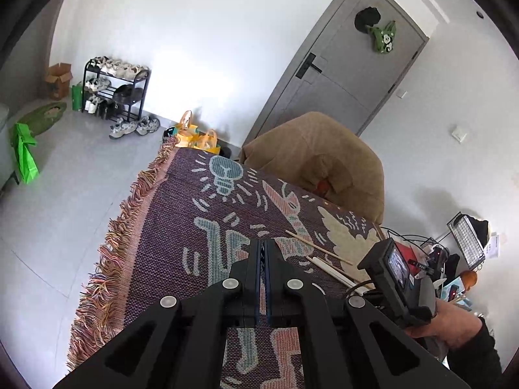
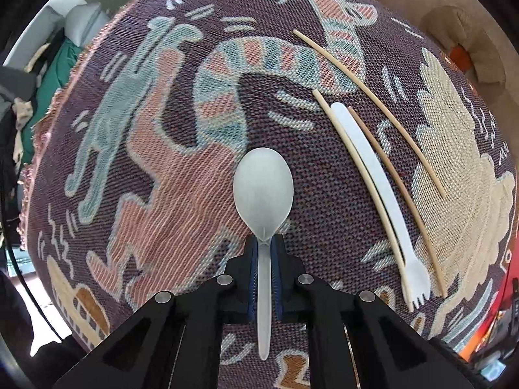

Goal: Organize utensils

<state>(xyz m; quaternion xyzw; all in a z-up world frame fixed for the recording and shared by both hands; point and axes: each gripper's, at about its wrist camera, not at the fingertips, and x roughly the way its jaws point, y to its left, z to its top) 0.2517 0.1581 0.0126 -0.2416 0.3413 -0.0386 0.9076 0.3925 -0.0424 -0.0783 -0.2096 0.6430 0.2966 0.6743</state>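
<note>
My right gripper (image 2: 264, 243) is shut on a white plastic spoon (image 2: 263, 188), gripping its handle with the bowl pointing forward over the patterned cloth (image 2: 162, 168). To its right lie a white plastic fork (image 2: 379, 175) and three wooden chopsticks (image 2: 373, 103) side by side on the cloth. My left gripper (image 1: 262, 246) is shut and empty, held above the cloth (image 1: 181, 214). In the left wrist view the chopsticks (image 1: 319, 248) and the right gripper (image 1: 394, 275) in a hand show at the right.
The cloth's fringed edge (image 1: 107, 259) hangs at the left over the floor. A brown cushioned chair (image 1: 318, 159) stands beyond the table. A cluttered desk (image 1: 454, 259) is at the right. A shoe rack (image 1: 113, 90) and a grey door (image 1: 350, 64) are far back.
</note>
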